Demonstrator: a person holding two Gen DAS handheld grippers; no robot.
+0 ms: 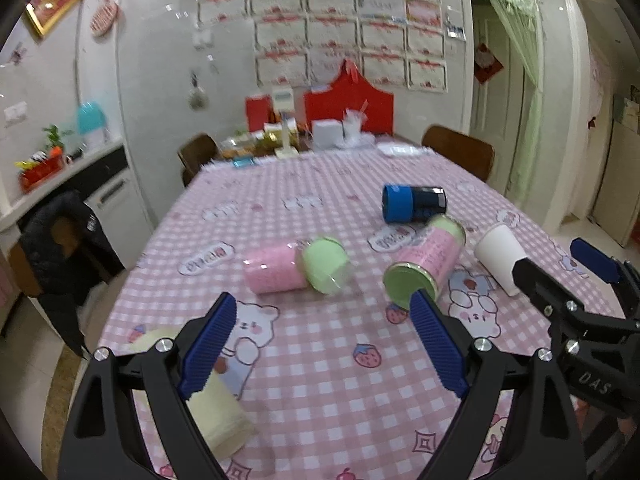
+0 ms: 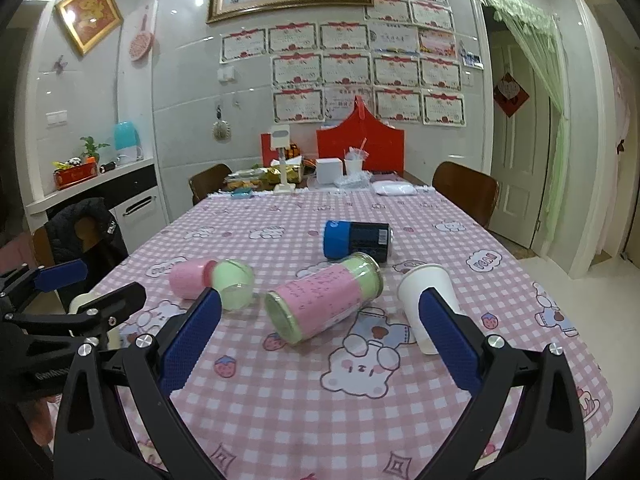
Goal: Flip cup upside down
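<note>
A white paper cup (image 2: 428, 300) stands upside down on the pink checked tablecloth (image 2: 320, 400), wide rim on the cloth; it also shows in the left wrist view (image 1: 500, 254). My right gripper (image 2: 320, 320) is open and empty, its right finger (image 2: 448, 336) in front of the cup's right side; it shows in the left wrist view (image 1: 560, 276) next to the cup. My left gripper (image 1: 322, 328) is open and empty above the cloth, left of the cup.
A pink and green can (image 2: 324, 300), a blue and black can (image 2: 356, 240) and a pink and green jar (image 2: 212, 280) lie on their sides. A pale yellow rolled towel (image 1: 212, 408) lies near the front left. Chairs (image 2: 466, 192) and clutter (image 2: 320, 172) stand at the far end.
</note>
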